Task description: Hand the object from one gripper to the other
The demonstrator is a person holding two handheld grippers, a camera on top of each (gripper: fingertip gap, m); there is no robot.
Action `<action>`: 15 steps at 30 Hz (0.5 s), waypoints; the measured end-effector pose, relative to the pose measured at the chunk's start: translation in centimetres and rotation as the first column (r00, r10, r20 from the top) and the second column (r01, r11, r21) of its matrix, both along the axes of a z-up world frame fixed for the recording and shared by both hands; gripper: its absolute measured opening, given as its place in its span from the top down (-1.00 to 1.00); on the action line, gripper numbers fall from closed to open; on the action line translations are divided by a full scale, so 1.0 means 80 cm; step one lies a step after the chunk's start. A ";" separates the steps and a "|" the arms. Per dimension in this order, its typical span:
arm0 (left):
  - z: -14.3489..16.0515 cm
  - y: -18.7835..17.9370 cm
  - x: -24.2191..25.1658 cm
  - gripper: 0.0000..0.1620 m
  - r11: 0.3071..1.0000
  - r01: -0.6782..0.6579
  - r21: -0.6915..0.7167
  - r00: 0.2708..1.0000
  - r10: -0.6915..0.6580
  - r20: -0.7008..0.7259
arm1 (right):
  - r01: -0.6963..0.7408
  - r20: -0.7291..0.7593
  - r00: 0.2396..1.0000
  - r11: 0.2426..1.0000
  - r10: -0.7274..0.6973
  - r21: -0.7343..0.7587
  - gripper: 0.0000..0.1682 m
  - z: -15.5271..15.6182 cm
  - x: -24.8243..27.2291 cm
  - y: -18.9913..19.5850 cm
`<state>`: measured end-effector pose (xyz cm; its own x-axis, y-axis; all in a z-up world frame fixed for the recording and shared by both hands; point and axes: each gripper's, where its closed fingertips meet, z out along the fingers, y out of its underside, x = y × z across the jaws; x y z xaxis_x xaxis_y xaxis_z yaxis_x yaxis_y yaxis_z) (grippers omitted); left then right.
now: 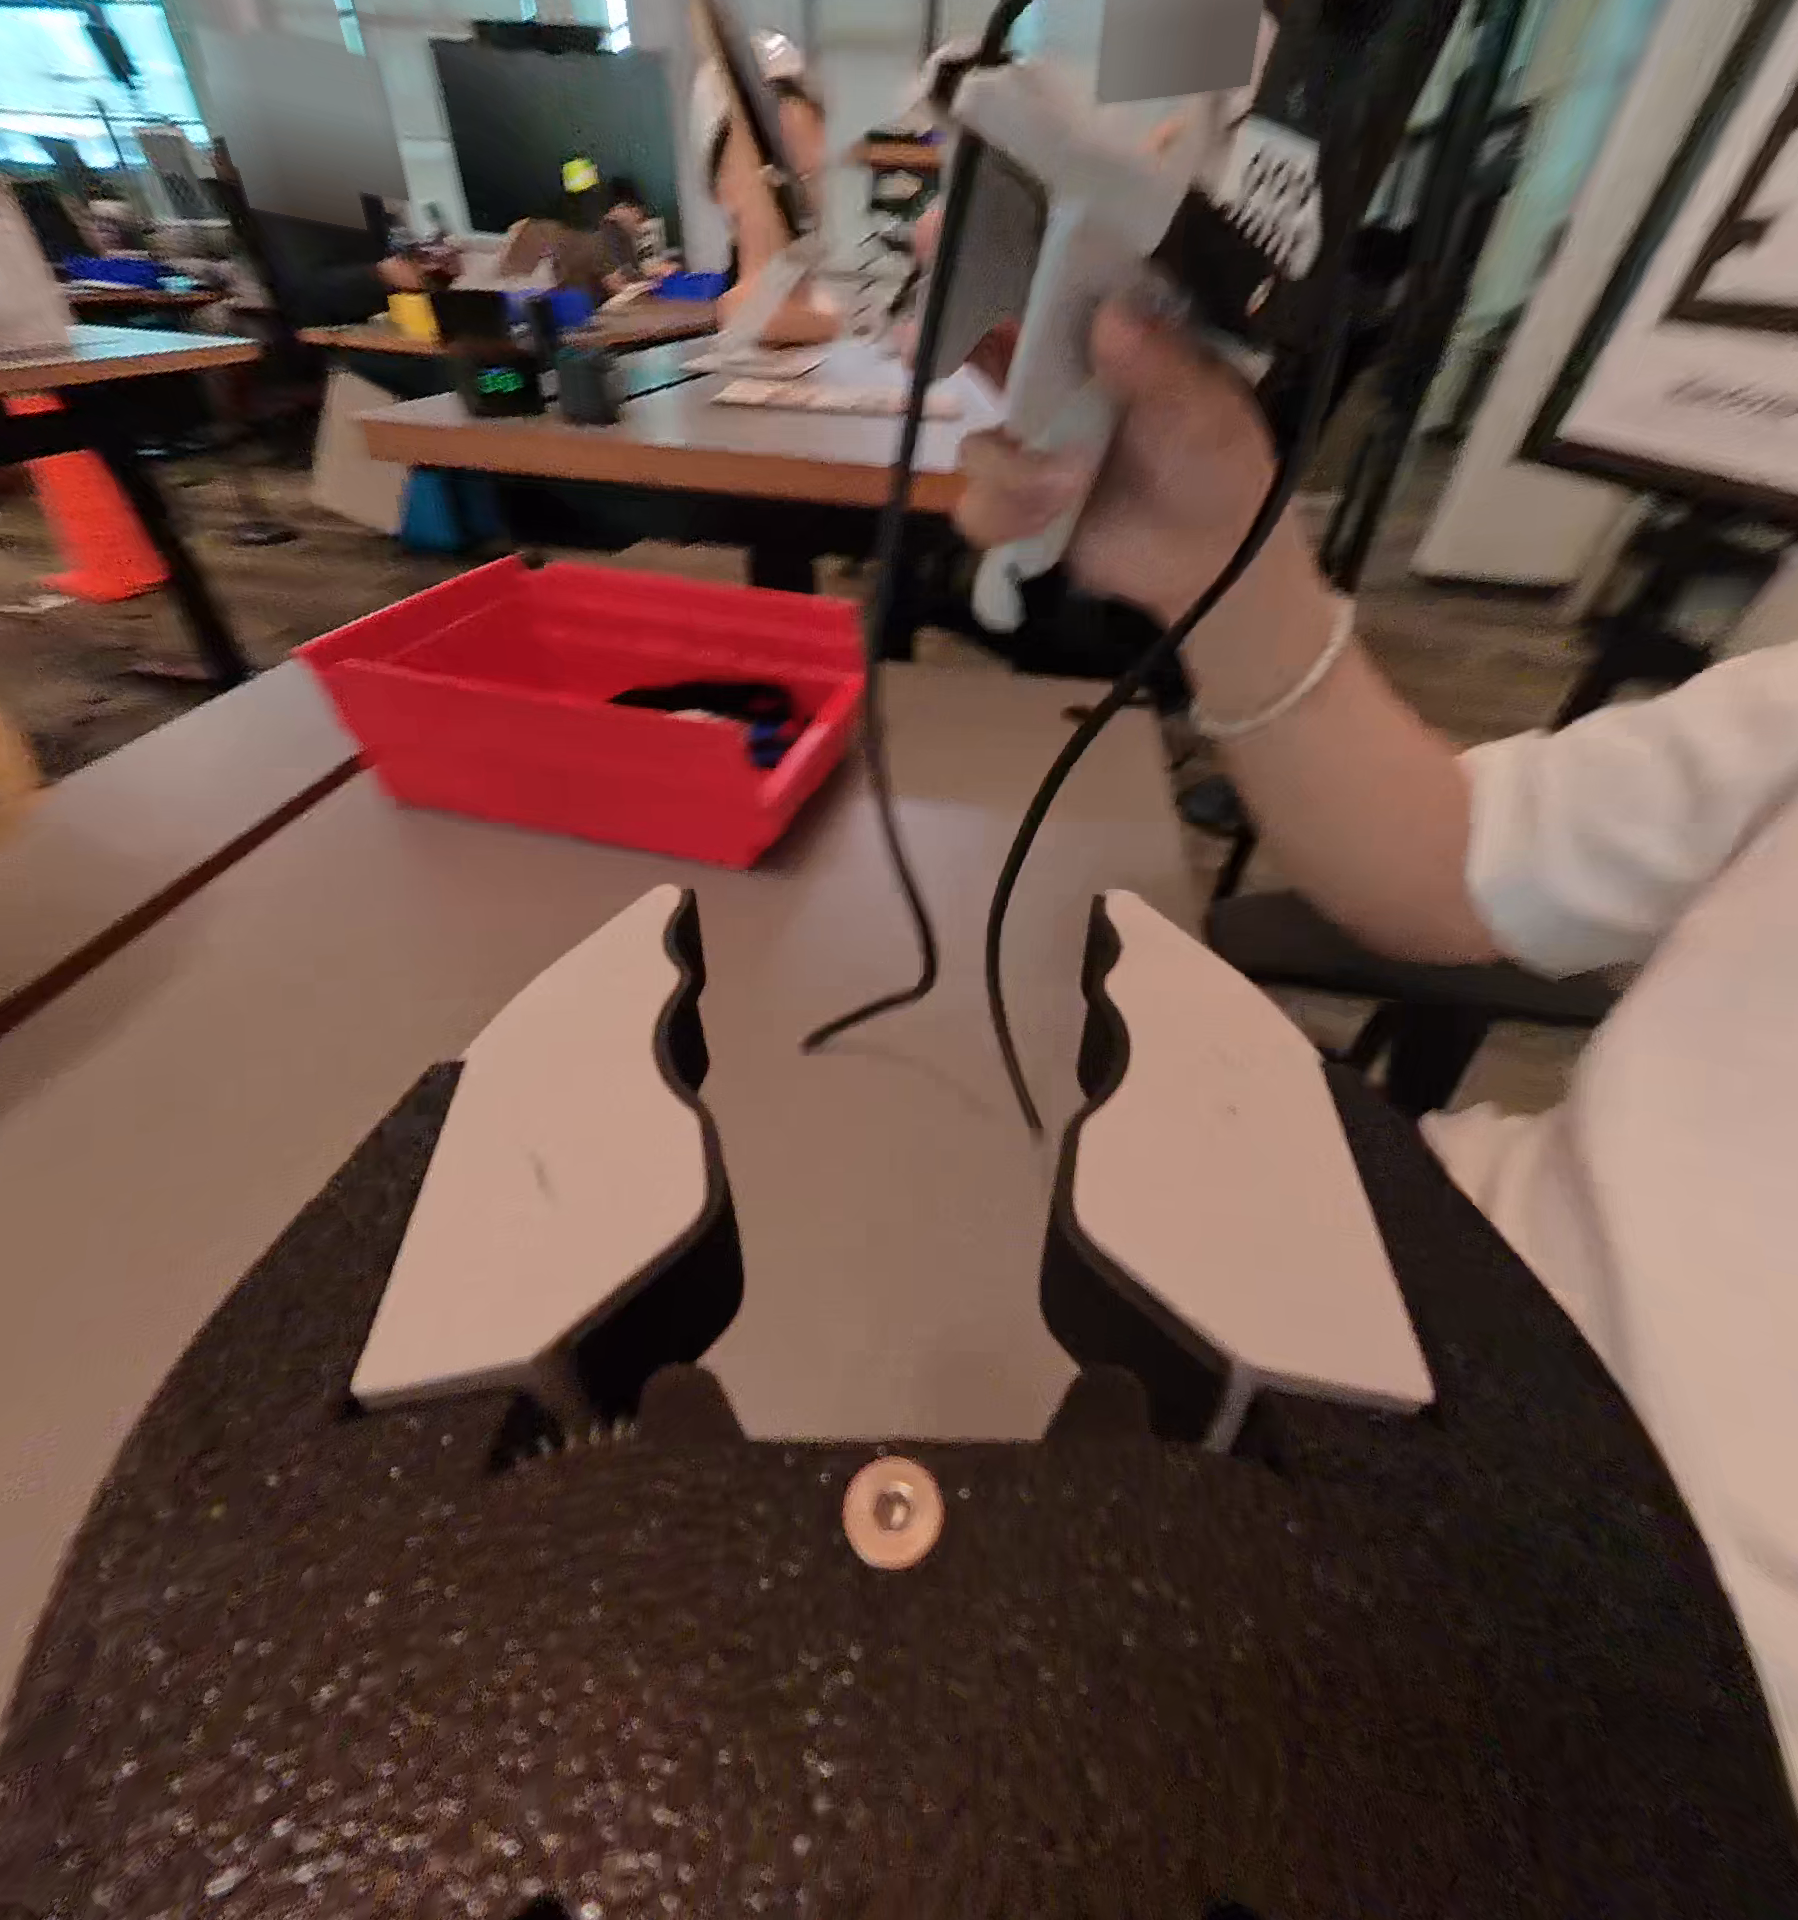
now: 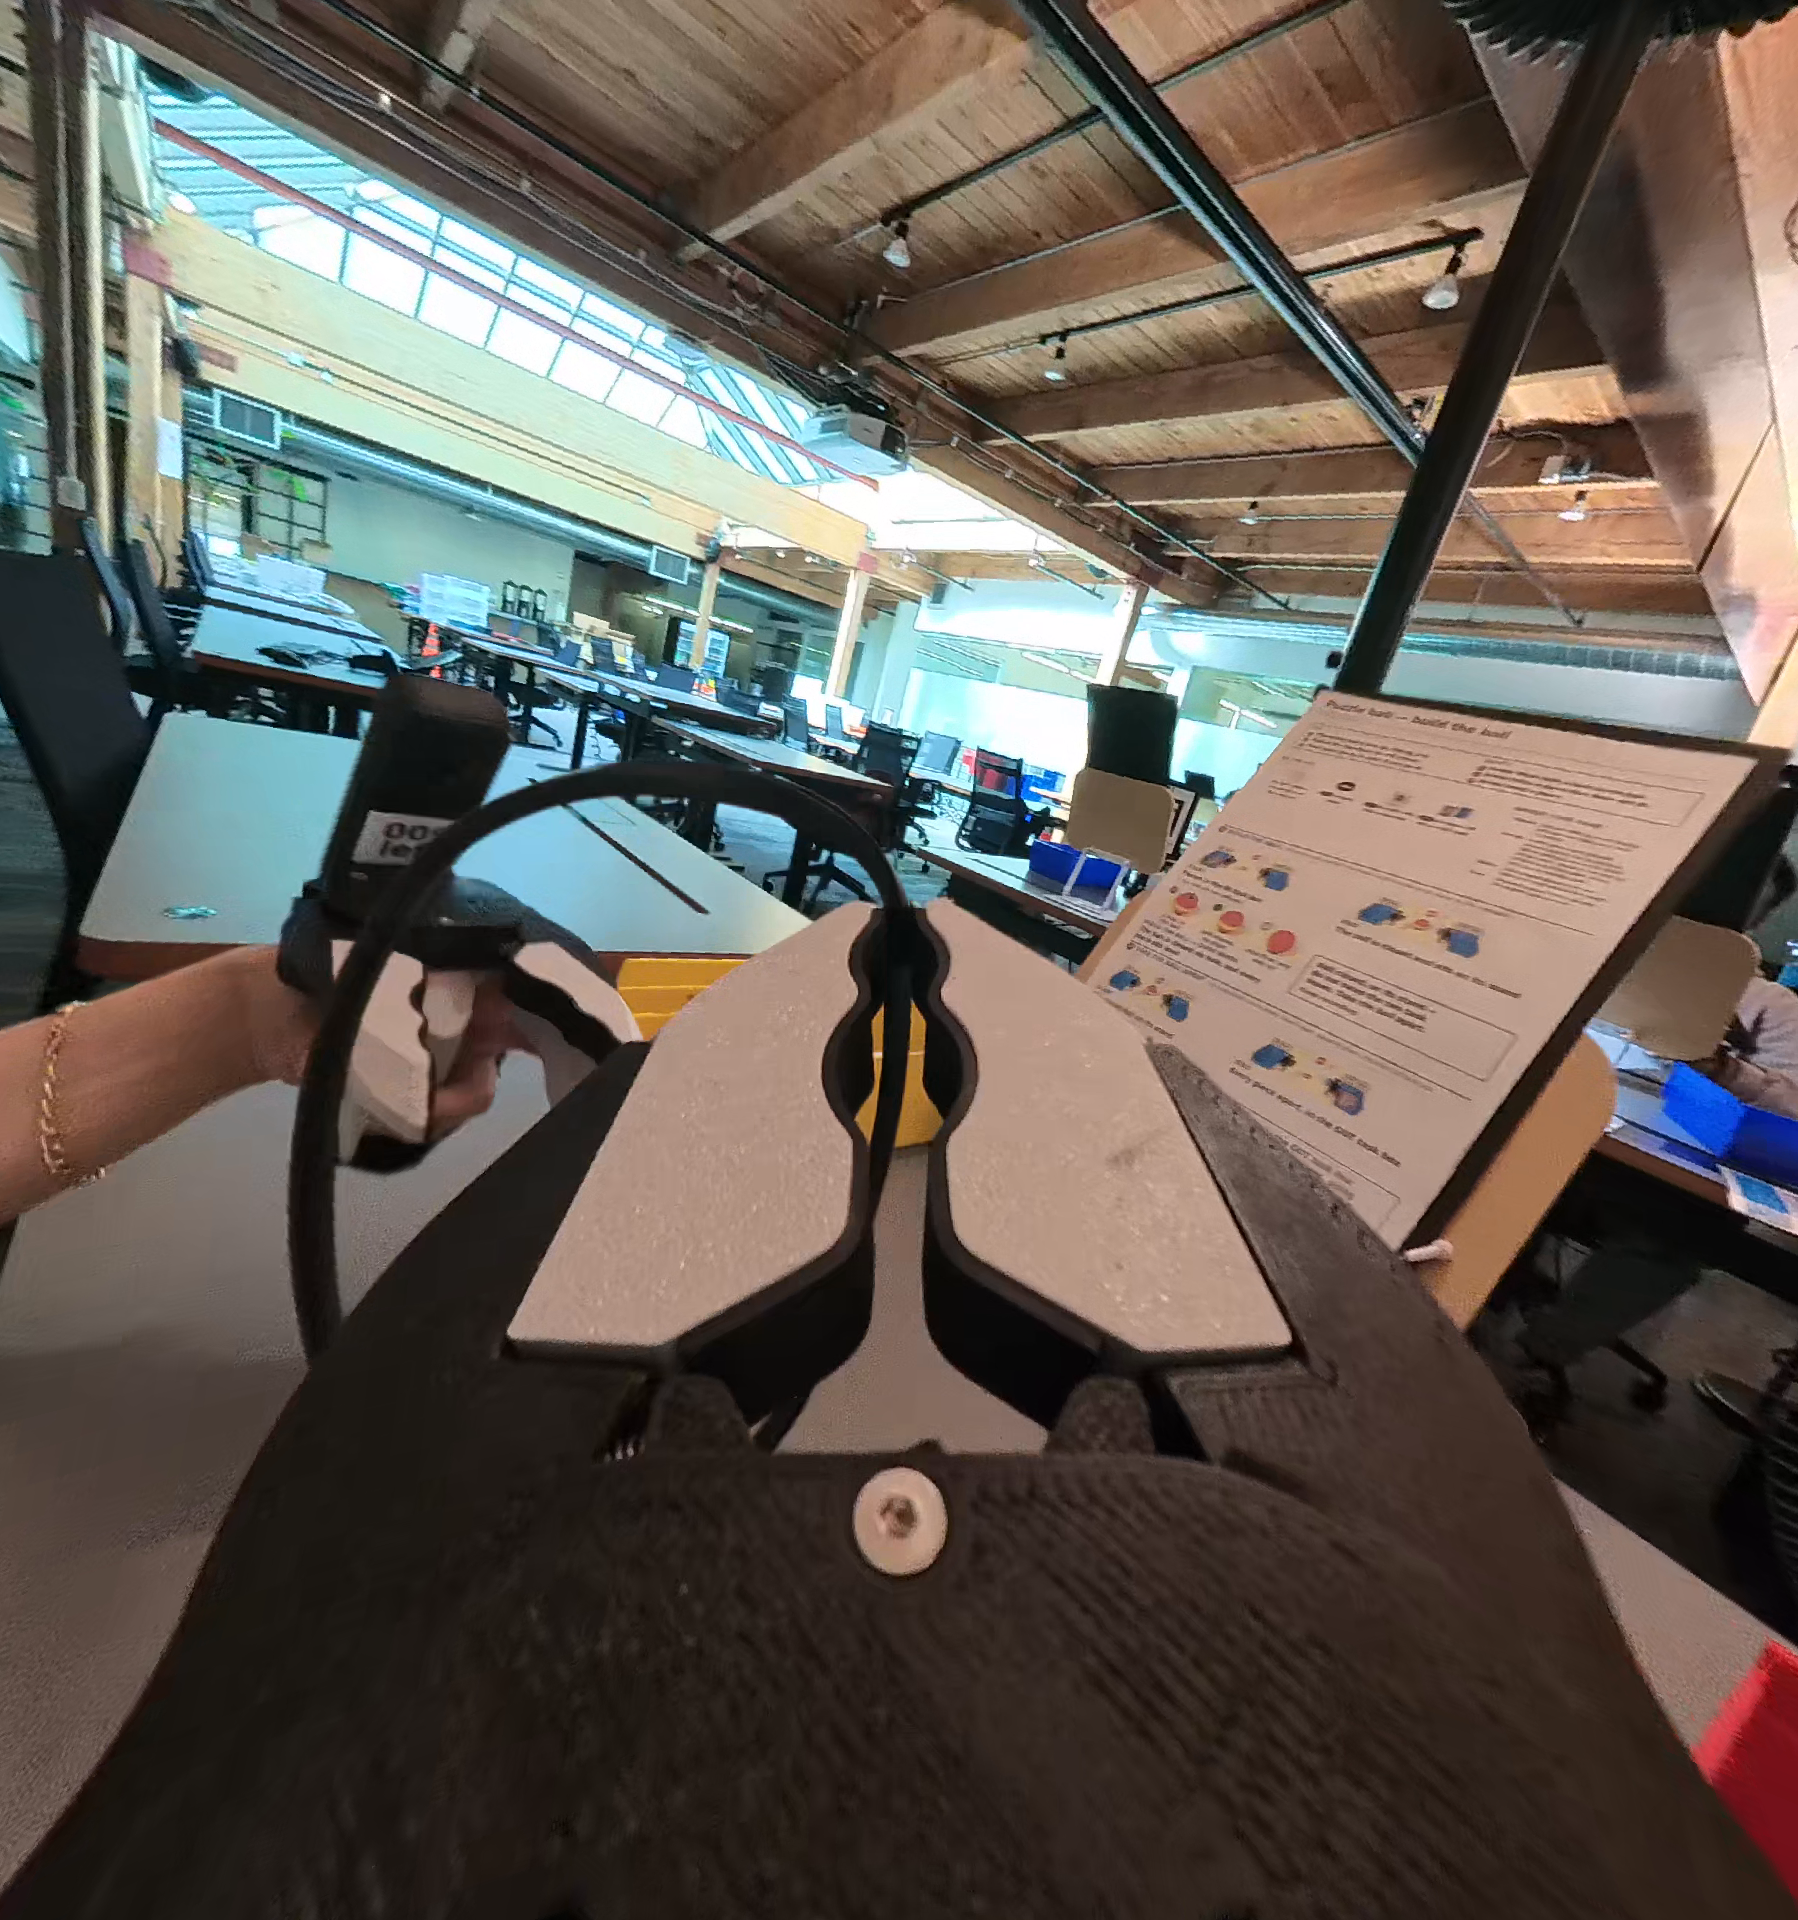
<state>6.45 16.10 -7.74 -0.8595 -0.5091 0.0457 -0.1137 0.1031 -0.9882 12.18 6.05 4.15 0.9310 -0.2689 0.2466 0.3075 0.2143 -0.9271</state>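
My right gripper (image 2: 900, 935), at the centre of its own view, has its jaws pinched on a thin black cable (image 2: 375, 997) that loops out to the left of the frame. My left gripper (image 1: 890, 914) has its jaws spread with nothing between them, over the grey table (image 1: 251, 1091). A red bin (image 1: 562, 758) sits at centre left.
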 end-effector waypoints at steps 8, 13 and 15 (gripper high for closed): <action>-0.050 -0.091 0.014 -0.16 0.993 0.101 -0.055 0.977 -0.109 -0.180 | -0.060 0.057 0.997 0.997 0.057 0.053 0.96 -0.016 -0.028 0.013; -0.105 -0.096 0.037 -0.14 0.999 0.029 -0.018 0.963 -0.032 -0.267 | -0.148 0.025 0.989 0.986 0.146 0.077 0.96 -0.020 -0.044 0.020; -0.111 -0.105 0.037 0.18 0.998 0.037 -0.045 0.958 -0.048 -0.283 | -0.153 0.019 0.988 0.985 0.152 0.077 0.96 -0.022 -0.043 0.024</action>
